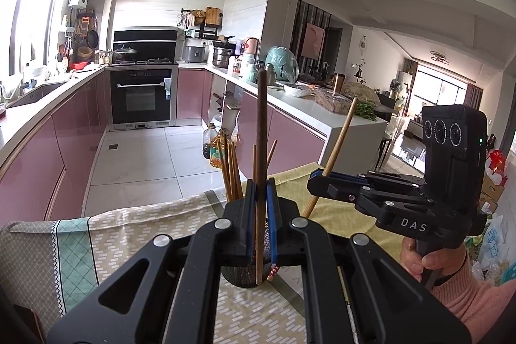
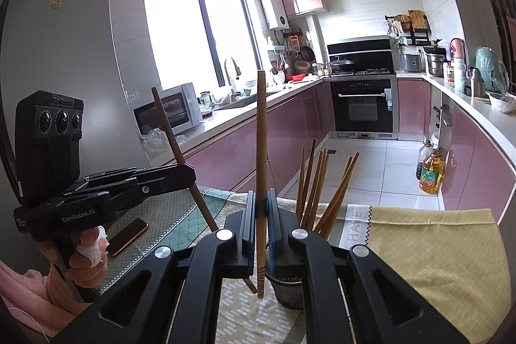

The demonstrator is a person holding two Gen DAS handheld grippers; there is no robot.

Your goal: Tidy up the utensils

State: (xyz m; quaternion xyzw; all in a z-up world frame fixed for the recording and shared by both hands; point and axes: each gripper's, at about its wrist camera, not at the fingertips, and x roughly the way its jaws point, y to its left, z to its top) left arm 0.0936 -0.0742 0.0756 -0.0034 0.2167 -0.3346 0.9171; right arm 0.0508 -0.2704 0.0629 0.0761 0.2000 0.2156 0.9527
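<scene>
Left tool [image 1: 260,195] clamping dark chopstick [image 1: 262,131], right tool [image 2: 261,205] clamping light chopstick [image 2: 262,150], mesh holder [image 2: 287,289] just beside.

Both wrist views look closely along their fingers across the table [image 1: 135,221] into the kitchen, sharing the oven [image 2: 362,105].

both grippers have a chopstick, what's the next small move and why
Probably lower the left gripper so its dark chopstick drops into the mesh holder. Its tip already hangs at the rim; the right gripper's chopstick hangs beside it.
</scene>
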